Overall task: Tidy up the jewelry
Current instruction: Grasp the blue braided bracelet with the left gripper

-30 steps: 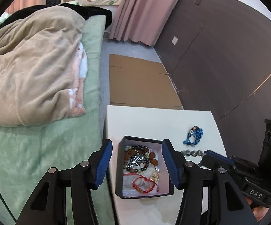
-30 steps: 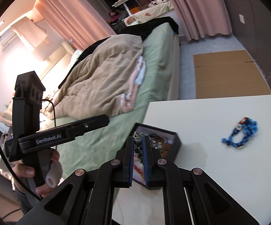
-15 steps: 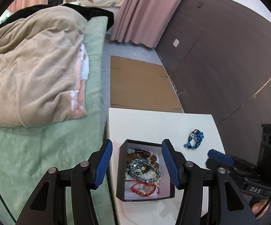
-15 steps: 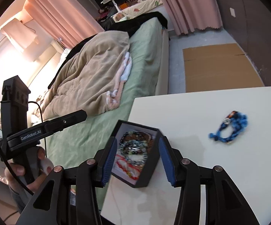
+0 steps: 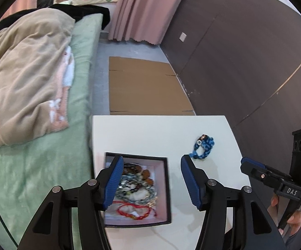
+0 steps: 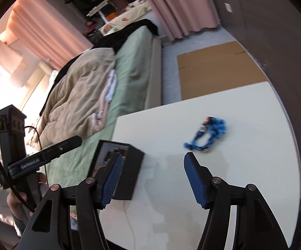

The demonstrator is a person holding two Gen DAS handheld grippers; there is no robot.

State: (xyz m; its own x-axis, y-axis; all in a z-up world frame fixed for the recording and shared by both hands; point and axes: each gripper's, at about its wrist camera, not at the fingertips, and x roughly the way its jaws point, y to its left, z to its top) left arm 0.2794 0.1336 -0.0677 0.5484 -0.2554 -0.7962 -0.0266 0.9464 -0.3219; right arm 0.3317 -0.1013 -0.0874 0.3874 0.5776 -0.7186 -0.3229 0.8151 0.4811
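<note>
A black jewelry box (image 5: 167, 189) with a pale lining sits near the left edge of the white table (image 5: 150, 133). It holds several bead bracelets (image 5: 137, 183) and a red cord bracelet (image 5: 133, 210). A blue braided bracelet (image 5: 203, 146) lies loose on the table to the box's right. My left gripper (image 5: 150, 179) is open and empty above the box. My right gripper (image 6: 152, 179) is open and empty, between the box (image 6: 129, 173) and the blue bracelet (image 6: 209, 133), which lies just beyond its right finger.
A bed with a green sheet (image 5: 35, 166) and beige blanket (image 5: 21, 79) runs along the table's left side. Flat cardboard (image 5: 146, 87) lies on the floor beyond the table. A dark wall (image 5: 244, 62) stands at right.
My right gripper was shut on a bead bracelet over the box, then opened and swung right toward the blue bracelet. That bracelet now lies in the box. My left gripper shifted slightly right.
</note>
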